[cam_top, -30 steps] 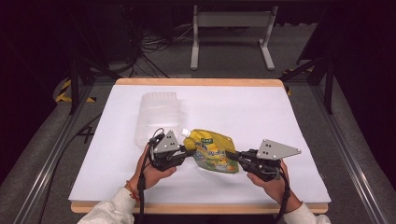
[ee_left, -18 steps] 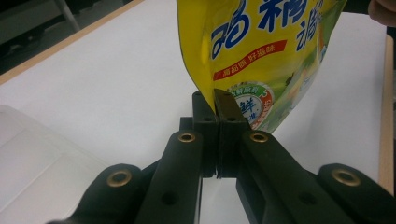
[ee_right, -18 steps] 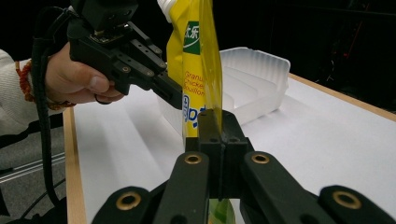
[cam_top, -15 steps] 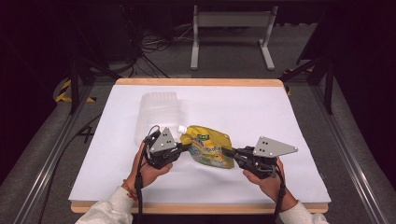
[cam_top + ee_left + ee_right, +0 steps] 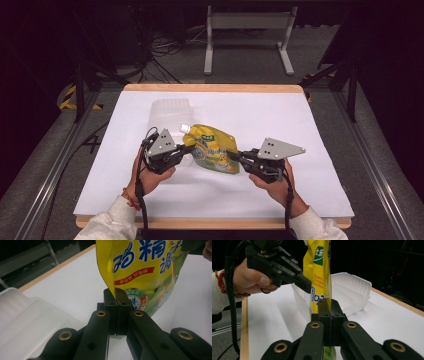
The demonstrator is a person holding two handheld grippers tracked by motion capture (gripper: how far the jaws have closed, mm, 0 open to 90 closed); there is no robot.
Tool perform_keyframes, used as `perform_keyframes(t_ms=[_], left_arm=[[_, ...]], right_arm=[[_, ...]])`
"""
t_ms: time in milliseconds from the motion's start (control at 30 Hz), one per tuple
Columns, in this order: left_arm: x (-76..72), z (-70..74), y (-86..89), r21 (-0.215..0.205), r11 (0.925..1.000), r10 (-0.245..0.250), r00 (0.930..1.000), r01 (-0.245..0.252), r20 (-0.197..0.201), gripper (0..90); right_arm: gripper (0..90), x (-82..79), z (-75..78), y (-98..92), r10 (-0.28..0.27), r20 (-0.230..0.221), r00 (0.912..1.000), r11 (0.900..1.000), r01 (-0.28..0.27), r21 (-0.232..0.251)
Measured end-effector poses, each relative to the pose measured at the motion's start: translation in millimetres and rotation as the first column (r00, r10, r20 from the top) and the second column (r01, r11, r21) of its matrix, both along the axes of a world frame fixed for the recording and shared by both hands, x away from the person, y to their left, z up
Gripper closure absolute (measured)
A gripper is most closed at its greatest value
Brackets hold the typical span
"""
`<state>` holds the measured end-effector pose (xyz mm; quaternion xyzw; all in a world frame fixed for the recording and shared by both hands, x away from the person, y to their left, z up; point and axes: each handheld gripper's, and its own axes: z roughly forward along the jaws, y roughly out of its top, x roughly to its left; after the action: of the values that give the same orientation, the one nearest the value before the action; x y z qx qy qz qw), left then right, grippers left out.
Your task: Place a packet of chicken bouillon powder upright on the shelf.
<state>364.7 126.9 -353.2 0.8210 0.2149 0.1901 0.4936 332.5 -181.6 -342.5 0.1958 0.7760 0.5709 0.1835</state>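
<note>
A yellow spouted pouch (image 5: 212, 149) with blue lettering hangs above the white table (image 5: 300, 130), held between both grippers. My left gripper (image 5: 186, 149) is shut on the pouch's left edge; in the left gripper view the jaws (image 5: 116, 293) pinch the lower edge of the pouch (image 5: 140, 267). My right gripper (image 5: 237, 157) is shut on its right edge; in the right gripper view the jaws (image 5: 327, 305) clamp the pouch (image 5: 319, 270) edge-on, with the left gripper (image 5: 304, 283) biting from the other side.
A translucent white plastic container (image 5: 167, 112) lies on the table just behind and left of the pouch, close by in the left gripper view (image 5: 27, 315) and the right gripper view (image 5: 352, 287). The wooden table edge (image 5: 210, 88) runs along the far side.
Both grippers have risen with the pouch and carried it a little left and away from the person, toward the container. Both grips stay shut on it.
</note>
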Motion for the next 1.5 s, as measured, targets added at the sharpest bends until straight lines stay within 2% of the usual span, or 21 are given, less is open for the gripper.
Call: perform_keyframes(t_ms=[233,467,667,733,800,933,1033,1133,1300,1333,1400,1500], left_arm=[[9.0,8.6,15.4,-0.031,0.9984,0.049,0.9985,-0.048,0.026,89.6],[16.9,13.5,26.3,-0.047,0.9951,0.089,0.9953,-0.087,0.038,89.6],[25.2,15.0,39.2,-0.075,0.9891,0.130,0.9908,-0.127,0.038,89.6],[28.0,15.1,45.2,-0.090,0.9854,0.149,0.9880,-0.144,0.043,89.6],[29.7,13.8,49.6,-0.099,0.9828,0.160,0.9863,-0.156,0.039,89.5],[32.5,12.0,55.8,-0.108,0.9793,0.176,0.9838,-0.172,0.034,89.5],[34.9,8.1,62.2,-0.119,0.9732,0.203,0.9781,-0.197,0.046,89.5],[37.2,5.3,66.8,-0.126,0.9696,0.217,0.9753,-0.210,0.043,89.6],[40.0,3.0,73.5,-0.118,0.9652,0.240,0.9694,-0.233,0.049,89.6],[41.0,1.8,76.9,-0.124,0.9614,0.253,0.9663,-0.246,0.047,89.6],[41.8,1.1,78.6,-0.128,0.9602,0.255,0.9661,-0.248,0.039,89.5],[43.9,-1.3,84.2,-0.138,0.9550,0.270,0.9623,-0.263,0.035,89.5]], right_arm=[[90.0,14.2,11.5,19.6,-0.012,0.043,0.9990,1.000,0.013,-0.014],[90.0,25.0,17.1,32.8,-0.010,0.058,0.9983,1.000,0.011,-0.008],[90.0,42.0,20.2,47.1,-0.001,0.075,0.9972,1.000,0.002,-0.015],[90.0,48.3,23.0,54.4,-0.003,0.088,0.9961,1.000,0.004,-0.016],[90.0,50.8,23.4,60.2,-0.006,0.118,0.9930,0.999,0.011,-0.038],[90.0,58.6,22.1,70.1,-0.001,0.110,0.9939,0.999,0.005,-0.040],[89.9,64.7,21.3,76.6,-0.003,0.107,0.9942,0.999,0.007,-0.037],[89.9,71.4,19.7,82.0,-0.004,0.096,0.9953,0.999,0.007,-0.035],[89.9,81.0,14.8,91.7,-0.004,0.077,0.9970,1.000,0.006,-0.029],[89.9,82.5,13.6,93.9,-0.002,0.071,0.9975,1.000,0.003,-0.022],[89.9,83.8,12.5,96.0,-0.002,0.066,0.9978,1.000,0.003,-0.020],[89.9,86.8,9.8,102.7,-0.003,0.058,0.9983,1.000,0.004,-0.020]])
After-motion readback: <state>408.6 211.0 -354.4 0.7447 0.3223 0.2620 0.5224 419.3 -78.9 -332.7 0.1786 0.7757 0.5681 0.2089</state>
